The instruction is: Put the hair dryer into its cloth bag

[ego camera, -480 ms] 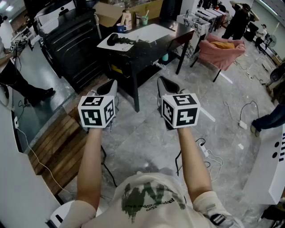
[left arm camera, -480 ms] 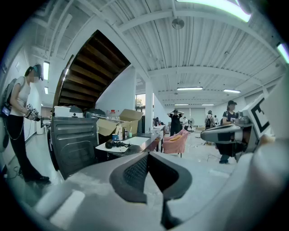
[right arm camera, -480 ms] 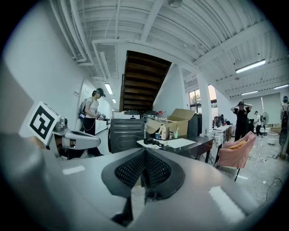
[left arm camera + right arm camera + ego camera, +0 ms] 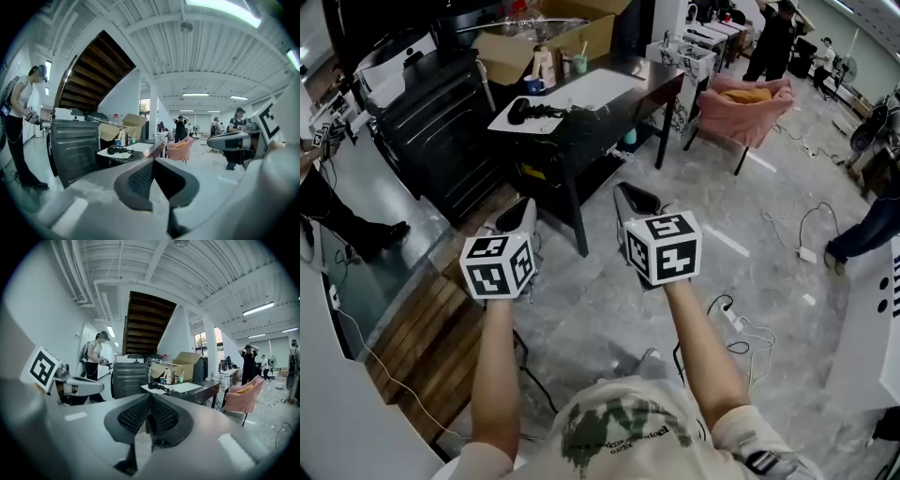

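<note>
The black hair dryer [image 4: 519, 111] lies on a white sheet at the left end of a dark table [image 4: 623, 94], far ahead of me. A dark cloth bag [image 4: 567, 115] lies just right of it. In the left gripper view the hair dryer [image 4: 114, 150] is small and distant, and in the right gripper view the same hair dryer [image 4: 153, 386] is also far off. My left gripper [image 4: 523, 216] and right gripper [image 4: 635, 199] hang side by side over the floor, well short of the table. Both are shut with nothing between the jaws.
A black metal cabinet [image 4: 441, 103] stands left of the table, with a cardboard box [image 4: 548, 33] and cups behind the sheet. A pink chair [image 4: 741, 101] is at the right. Cables and a power strip [image 4: 733, 321] lie on the floor; wooden boards [image 4: 422, 328] lie at the left. People stand around.
The table and hair dryer have shifted a little down and left in the head view. Both grippers sit slightly lower and further left, still shut and empty.
</note>
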### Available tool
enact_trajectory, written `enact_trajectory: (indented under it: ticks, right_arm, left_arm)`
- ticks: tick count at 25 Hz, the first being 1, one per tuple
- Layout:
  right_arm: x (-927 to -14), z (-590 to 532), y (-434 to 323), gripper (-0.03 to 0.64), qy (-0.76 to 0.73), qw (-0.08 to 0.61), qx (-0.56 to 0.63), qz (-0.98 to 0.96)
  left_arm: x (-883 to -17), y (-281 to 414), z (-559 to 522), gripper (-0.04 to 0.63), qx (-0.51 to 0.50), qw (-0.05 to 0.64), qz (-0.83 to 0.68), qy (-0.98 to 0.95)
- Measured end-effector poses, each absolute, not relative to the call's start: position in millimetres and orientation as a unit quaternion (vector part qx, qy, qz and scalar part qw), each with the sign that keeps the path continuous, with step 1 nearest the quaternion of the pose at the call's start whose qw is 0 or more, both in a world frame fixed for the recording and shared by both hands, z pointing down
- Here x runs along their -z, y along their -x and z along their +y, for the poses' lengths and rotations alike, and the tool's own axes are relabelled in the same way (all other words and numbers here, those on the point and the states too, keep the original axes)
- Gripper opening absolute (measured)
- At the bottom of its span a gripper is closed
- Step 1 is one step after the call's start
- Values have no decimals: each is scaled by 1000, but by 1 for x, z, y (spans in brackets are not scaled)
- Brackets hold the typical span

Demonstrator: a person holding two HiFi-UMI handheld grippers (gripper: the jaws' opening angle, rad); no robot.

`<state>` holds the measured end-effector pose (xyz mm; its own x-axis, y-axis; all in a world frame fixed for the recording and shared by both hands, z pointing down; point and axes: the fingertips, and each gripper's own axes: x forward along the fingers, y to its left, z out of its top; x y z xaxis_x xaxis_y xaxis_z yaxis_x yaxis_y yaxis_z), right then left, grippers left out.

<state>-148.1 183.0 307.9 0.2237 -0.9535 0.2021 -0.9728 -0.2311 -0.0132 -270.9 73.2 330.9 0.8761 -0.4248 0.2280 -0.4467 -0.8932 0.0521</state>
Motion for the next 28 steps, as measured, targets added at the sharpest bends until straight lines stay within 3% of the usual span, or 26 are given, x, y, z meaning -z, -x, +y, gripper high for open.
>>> enact_trajectory:
  ticks: [14,28]
  right_arm:
    - [-315,156,116,146,-766,39,-95,-635]
    - [-321,70,13,247,-721,45,-116,-682]
  left_arm:
    - [-337,244,45,88,-104,57,-234,-965]
    - [-330,151,-38,176,-102,64,-285,-951]
